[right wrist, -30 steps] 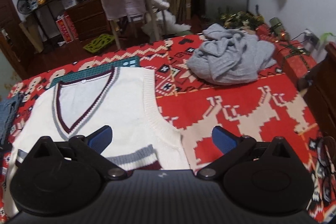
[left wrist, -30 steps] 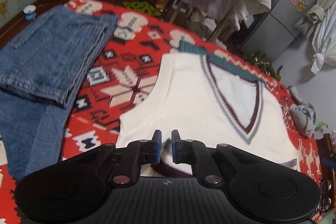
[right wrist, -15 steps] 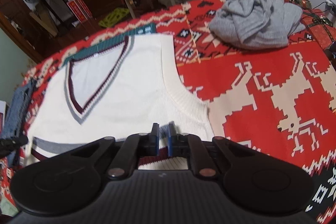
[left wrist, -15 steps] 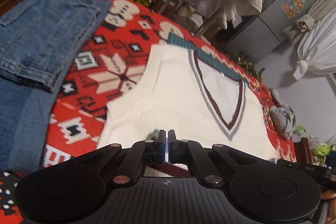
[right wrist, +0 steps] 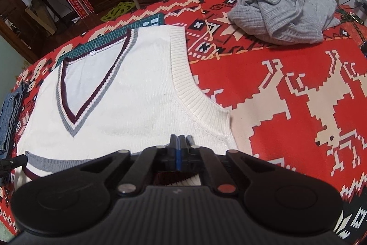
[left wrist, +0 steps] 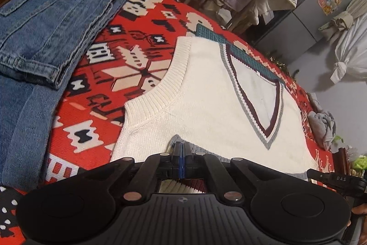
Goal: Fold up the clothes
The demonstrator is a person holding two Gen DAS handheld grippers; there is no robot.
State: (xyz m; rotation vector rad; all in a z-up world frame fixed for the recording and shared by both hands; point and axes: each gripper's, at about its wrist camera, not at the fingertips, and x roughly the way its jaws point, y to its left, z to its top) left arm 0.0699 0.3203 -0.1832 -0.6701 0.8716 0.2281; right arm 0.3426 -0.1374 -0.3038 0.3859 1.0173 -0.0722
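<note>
Left claw is clamped on the vest hem, jaws pressed together with the grey-and-maroom stripe band bunched up between them. Right claw is likewise pinched on the hem at the other bottom corner, knit visible under its jaws. Vest lies flat and face up on the red blanket, V-neck away from the person, its collar over a green mat.

Judged step: bottom-to-top fold. Advice:
- raise both corners level, same height, so the hem stays straight
- carry forward over the body and land the hem at the shoulders, edges lined up with the armholes
- keep light tension between the claws; knit stretches and sags if pulled unevenly
- release only once the fabric rests flat

Materials: vest is a soft cream knit, ribbed at armholes and hem, V-neck trimmed grey, white, maroon. Limp, thick, likely to hold a soft crease only. Blanket is a woven pattern, grippy enough to drag the lower layer. Folded jeans sit left, stiff denim; crumpled grey sweater sits far right, well apart.
</note>
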